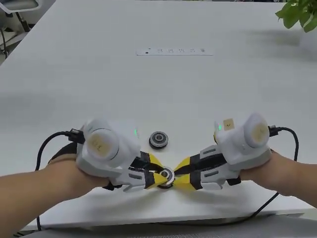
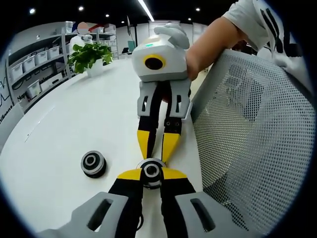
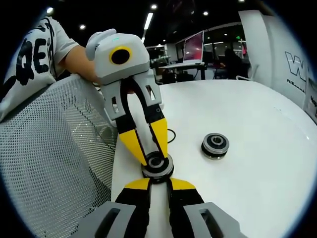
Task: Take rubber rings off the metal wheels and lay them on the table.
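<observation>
Plainly, both tools are working one piece. The left gripper (image 2: 150, 174) is clenched on the wheel (image 2: 151, 170), its yellow tips pressed to either side. This looks like a steadying hold, so that the metal cannot turn or slide. From straight across, the right gripper (image 3: 158, 184) is clamped on the wheel's opposite edge. I judge it is meant to catch the black rubber ring (image 3: 157, 175) and peel it off against the left's hold. Whether its tips bite rubber or metal is too small to tell. The wheel sits squarely between the two sets of tips, low over the table (image 1: 148, 89). The ring looks to be still seated. Beyond the wheel, farther from the person and well apart from both grippers, a second wheel (image 1: 158, 139) lies flat with its ring on.
</observation>
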`<act>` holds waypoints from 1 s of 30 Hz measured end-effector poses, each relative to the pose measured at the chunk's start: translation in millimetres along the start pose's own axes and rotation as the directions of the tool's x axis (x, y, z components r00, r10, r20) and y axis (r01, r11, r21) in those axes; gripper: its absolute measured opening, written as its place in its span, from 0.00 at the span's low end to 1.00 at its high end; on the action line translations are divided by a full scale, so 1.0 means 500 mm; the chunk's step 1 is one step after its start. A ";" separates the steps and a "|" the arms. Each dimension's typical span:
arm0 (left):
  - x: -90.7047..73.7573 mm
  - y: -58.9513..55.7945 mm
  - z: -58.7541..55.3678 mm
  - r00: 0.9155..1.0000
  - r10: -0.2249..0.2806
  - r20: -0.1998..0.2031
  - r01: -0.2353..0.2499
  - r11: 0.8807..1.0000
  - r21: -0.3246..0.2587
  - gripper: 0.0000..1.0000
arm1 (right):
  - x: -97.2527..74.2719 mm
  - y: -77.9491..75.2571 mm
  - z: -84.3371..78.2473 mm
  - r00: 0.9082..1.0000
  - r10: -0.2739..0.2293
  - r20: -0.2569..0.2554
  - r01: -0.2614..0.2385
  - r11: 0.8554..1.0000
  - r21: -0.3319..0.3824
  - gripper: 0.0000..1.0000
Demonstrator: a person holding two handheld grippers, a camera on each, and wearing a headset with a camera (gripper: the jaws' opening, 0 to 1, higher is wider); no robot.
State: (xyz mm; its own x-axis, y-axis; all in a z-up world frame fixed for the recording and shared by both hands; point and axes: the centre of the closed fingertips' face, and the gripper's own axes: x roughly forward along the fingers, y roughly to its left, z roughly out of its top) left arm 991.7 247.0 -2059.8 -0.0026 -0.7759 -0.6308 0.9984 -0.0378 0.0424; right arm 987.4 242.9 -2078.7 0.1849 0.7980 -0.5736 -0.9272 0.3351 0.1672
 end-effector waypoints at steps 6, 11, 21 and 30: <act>0.001 0.000 0.000 1.000 0.000 -0.001 0.000 1.000 0.001 0.07 | -0.002 0.003 0.000 1.000 -0.002 0.000 0.002 1.000 -0.004 0.10; 0.001 0.000 0.000 1.000 0.001 -0.002 -0.001 1.000 0.002 0.07 | -0.001 0.006 0.000 1.000 -0.012 -0.018 0.011 1.000 -0.014 0.10; 0.000 -0.001 -0.001 1.000 0.003 -0.003 -0.003 1.000 0.002 0.07 | -0.001 0.008 -0.004 0.995 -0.051 -0.088 0.040 0.992 -0.122 0.06; 0.000 -0.001 -0.001 1.000 0.005 -0.005 -0.005 1.000 0.005 0.07 | -0.002 -0.001 -0.005 0.999 -0.032 -0.044 0.033 0.999 0.017 0.00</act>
State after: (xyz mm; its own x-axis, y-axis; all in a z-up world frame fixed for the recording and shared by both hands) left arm 991.2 247.2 -2060.3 0.0028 -0.7732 -0.6341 0.9981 -0.0369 0.0493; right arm 986.7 240.7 -2080.0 0.1999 0.7640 -0.6135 -0.9149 0.3696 0.1623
